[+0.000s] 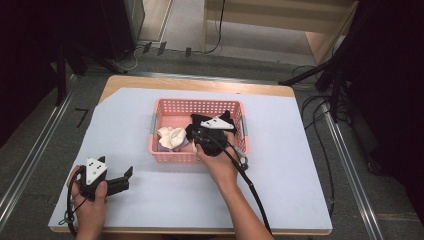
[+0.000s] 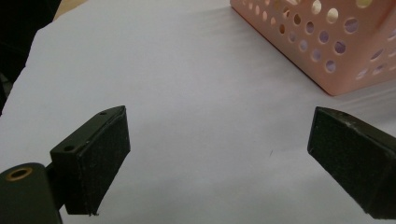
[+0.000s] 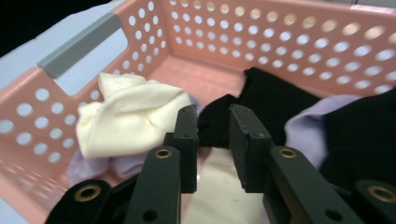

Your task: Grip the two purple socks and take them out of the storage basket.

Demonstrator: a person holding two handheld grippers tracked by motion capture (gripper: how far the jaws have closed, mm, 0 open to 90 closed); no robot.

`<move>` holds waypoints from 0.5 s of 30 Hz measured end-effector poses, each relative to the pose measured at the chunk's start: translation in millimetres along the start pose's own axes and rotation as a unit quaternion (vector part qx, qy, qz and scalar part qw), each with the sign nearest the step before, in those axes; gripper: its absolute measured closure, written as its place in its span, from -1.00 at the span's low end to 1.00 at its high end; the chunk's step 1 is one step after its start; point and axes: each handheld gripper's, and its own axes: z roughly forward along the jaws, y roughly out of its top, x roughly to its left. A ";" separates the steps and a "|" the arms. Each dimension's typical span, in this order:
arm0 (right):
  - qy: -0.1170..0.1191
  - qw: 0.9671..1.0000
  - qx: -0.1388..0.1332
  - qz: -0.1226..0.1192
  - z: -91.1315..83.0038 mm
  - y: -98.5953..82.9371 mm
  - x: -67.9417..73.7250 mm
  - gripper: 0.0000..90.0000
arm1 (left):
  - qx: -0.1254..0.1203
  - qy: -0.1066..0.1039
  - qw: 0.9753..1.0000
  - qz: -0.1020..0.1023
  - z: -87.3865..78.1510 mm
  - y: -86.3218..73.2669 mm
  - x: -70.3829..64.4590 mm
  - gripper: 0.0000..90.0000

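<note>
A pink perforated basket (image 1: 200,103) stands in the middle of the table, and its corner (image 2: 327,42) shows in the left gripper view. Inside lie a cream cloth (image 1: 172,136) (image 3: 130,116), a black cloth (image 3: 275,98) and a lavender cloth (image 3: 308,122). My right gripper (image 1: 197,132) (image 3: 214,135) reaches down into the basket, and its jaws are shut on a fold of the black cloth beside the cream one. My left gripper (image 1: 125,177) (image 2: 217,154) rests low over the white sheet at the front left, open, with nothing between its jaws.
A white sheet (image 1: 280,165) covers most of the wooden table. The basket has grey handles at its short sides (image 3: 79,44). Cables (image 1: 250,185) trail from both grippers toward the front edge. Dark stands and floor cables surround the table.
</note>
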 end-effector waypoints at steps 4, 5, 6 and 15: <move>-0.001 0.999 0.031 0.015 13.2 5.6 2.7 0.72 | 0.004 -0.001 1.000 0.000 0.2 0.3 0.4 -0.85; -0.007 0.999 0.040 0.016 16.2 6.7 3.2 0.74 | 0.004 0.000 1.000 -0.001 0.4 0.2 0.3 -0.85; -0.008 0.998 0.051 0.019 19.0 8.0 3.7 0.76 | 0.004 0.000 1.000 -0.001 0.6 0.2 0.3 -0.85; -0.012 0.988 0.151 0.026 44.1 13.6 11.2 0.72 | 0.006 -0.005 1.000 -0.005 0.8 0.4 1.0 -0.85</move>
